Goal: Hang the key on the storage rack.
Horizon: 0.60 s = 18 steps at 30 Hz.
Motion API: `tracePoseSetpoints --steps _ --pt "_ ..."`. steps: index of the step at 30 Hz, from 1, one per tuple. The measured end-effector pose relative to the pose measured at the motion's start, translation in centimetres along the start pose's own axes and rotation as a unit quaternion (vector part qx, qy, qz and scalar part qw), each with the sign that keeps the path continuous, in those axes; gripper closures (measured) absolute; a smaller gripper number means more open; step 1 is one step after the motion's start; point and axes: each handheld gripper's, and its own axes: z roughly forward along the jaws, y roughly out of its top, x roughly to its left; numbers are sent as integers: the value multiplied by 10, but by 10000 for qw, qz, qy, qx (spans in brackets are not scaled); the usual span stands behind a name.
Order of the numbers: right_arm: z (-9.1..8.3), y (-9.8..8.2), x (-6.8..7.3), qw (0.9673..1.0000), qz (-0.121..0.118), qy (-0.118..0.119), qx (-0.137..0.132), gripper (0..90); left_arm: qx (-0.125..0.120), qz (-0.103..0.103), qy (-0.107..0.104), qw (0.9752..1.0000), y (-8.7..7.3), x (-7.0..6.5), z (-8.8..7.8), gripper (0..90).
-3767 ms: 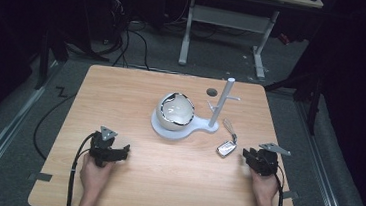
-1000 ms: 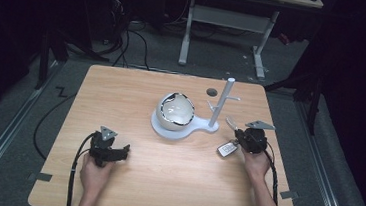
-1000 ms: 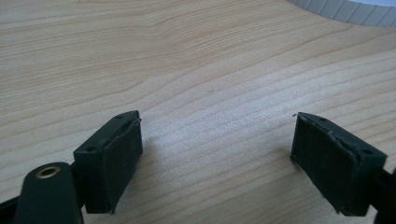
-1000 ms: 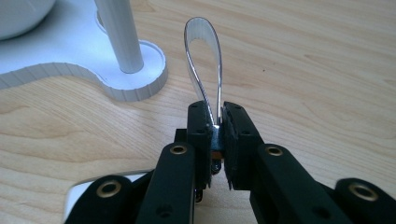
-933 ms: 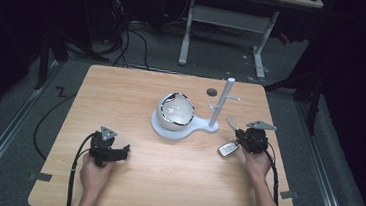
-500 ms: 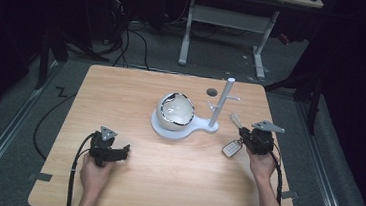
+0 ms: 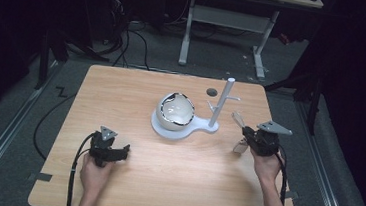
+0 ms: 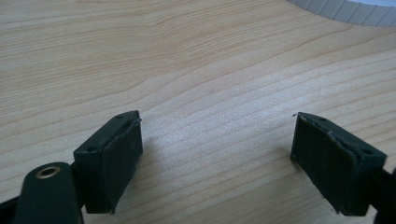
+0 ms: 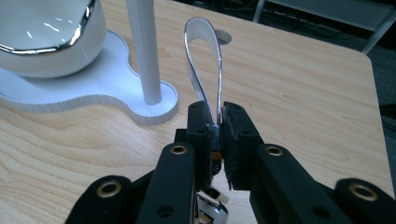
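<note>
- Pale wood table [image 7: 136,94], high view: a white stand [image 7: 181,129] sits at centre-right, with a glossy white bowl [image 7: 175,110] on its round base and a slim white post [image 7: 222,102] with short pegs rising at its right.
- Same view, right: the right gripper [image 7: 246,136], in the person's right hand [image 7: 266,165], is near the right edge, just right of the post, clamped on a watch [image 7: 239,133]; one strap end sticks up toward the post, the other hangs below.
- Same view, near left: the left gripper [image 7: 119,151], in the left hand [image 7: 95,173], rests on the table, well apart from the stand.
- Left gripper view: black jaws spread wide over bare wood, nothing between the pads [image 8: 122,158]; stand's ribbed rim [image 8: 345,10] at far right.
- Right gripper view: jaws pinched narrow on the watch's white strap [image 9: 204,60], which loops upward just right of the post [image 9: 142,46]; a chrome piece [image 9: 212,212] hangs below the jaws; bowl [image 9: 46,35] at far left.
</note>
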Motion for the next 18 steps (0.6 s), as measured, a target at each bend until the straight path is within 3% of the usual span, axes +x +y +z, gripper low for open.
tracePoseSetpoints --steps 10,18 --pt "-16 9 -1 9996 30 72 -276 823 1 1 1 10000 0 0 0 169" --pt "-26 10 0 9994 -59 57 -350 823 0 1 1 10000 0 0 0 169"
